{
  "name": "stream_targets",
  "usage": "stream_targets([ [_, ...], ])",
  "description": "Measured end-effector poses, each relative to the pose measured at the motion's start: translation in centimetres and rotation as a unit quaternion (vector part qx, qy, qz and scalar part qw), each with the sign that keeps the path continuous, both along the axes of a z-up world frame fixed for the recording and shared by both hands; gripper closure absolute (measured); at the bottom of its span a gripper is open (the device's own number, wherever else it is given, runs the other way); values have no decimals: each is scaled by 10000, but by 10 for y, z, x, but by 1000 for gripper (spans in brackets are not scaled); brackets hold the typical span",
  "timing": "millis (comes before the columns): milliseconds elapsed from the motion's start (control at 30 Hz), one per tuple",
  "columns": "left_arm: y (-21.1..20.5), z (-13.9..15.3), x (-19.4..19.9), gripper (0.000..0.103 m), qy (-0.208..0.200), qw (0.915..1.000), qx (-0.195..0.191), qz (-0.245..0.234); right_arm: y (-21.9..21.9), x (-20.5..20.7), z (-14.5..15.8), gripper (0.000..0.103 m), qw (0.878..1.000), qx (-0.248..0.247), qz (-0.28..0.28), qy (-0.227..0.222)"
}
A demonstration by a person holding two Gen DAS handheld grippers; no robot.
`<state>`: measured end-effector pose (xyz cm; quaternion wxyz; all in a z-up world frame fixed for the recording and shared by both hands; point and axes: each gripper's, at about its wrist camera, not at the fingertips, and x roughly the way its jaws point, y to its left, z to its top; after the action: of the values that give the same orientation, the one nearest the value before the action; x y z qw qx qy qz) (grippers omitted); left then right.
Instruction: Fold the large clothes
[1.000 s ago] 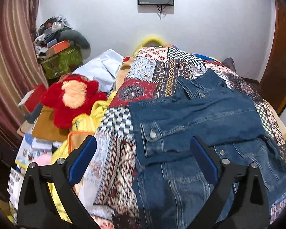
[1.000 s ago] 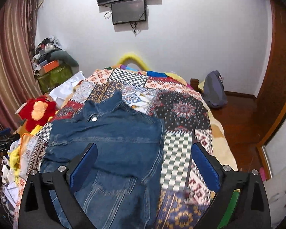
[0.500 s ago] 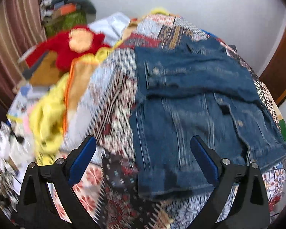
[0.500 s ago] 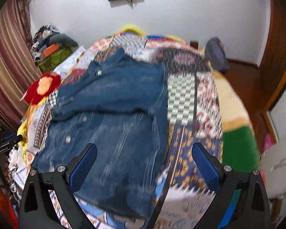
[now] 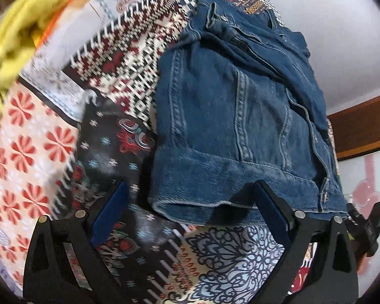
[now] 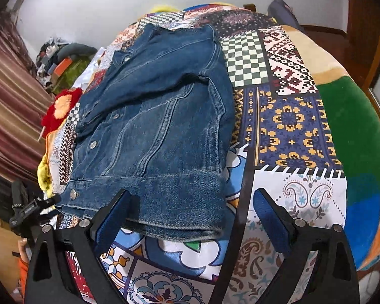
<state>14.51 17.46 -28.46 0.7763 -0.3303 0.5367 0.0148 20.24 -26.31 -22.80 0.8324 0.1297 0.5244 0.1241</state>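
Observation:
A blue denim jacket (image 5: 235, 116) lies flat on a patchwork quilt (image 5: 38, 136), sleeves folded across its chest, collar at the far end. It also shows in the right wrist view (image 6: 159, 116). My left gripper (image 5: 190, 217) is open, just in front of the jacket's left hem corner, the hem edge between its blue pads. My right gripper (image 6: 192, 217) is open at the jacket's right hem corner, the left pad over the hem band. Neither holds cloth.
The quilt (image 6: 291, 126) covers the bed. Yellow cloth (image 5: 20, 27) and a red plush toy (image 6: 60, 109) lie along the bed's left side, with a striped curtain (image 6: 10, 106) beyond. A wooden door (image 6: 367, 33) stands at the right.
Both grippers have dropped down and moved in close to the jacket's near hem, each at one corner. The jacket itself has not moved.

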Motion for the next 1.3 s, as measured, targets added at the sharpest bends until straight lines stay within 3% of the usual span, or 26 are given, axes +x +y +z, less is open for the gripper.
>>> stream_targets([
  [100, -7, -2, 0, 27, -100, 9997, -233, -43, -1, -3, 0, 27, 9996, 287, -33, -49],
  [133, -9, -1, 1, 27, -105, 9998, -187, -57, -2, -2, 0, 31, 9993, 361, -39, -44],
  [200, -16, 4, 2, 36, -197, 9997, 106, -134, -1, -2, -1, 47, 9988, 486, -34, -40],
  [233, -17, 6, 2, 40, -228, 9994, 196, -154, 0, -2, -2, 48, 9989, 472, -55, -43],
  [367, -17, 17, 3, 75, -336, 9971, 660, -171, -5, -1, -1, 72, 9982, 549, -181, -132],
  [500, -13, 30, 1, 90, -564, 9958, 710, -107, -7, 1, 7, 86, 9977, 585, -122, -305],
  [733, -3, 77, 19, 93, -1225, 9880, 936, -115, 7, 24, 38, 90, 9955, 439, 194, -819],
  [967, -4, 134, 59, 95, -1947, 9707, 1378, -283, 24, 66, 71, 91, 9900, 334, 437, -1295],
  [1100, 0, 162, 97, 95, -2363, 9571, 1663, -239, 33, 98, 98, 92, 9834, 193, 466, -1742],
  [1300, 11, 180, 165, 95, -2553, 9489, 1853, -90, 44, 166, 124, 92, 9783, 79, 424, -2027],
])
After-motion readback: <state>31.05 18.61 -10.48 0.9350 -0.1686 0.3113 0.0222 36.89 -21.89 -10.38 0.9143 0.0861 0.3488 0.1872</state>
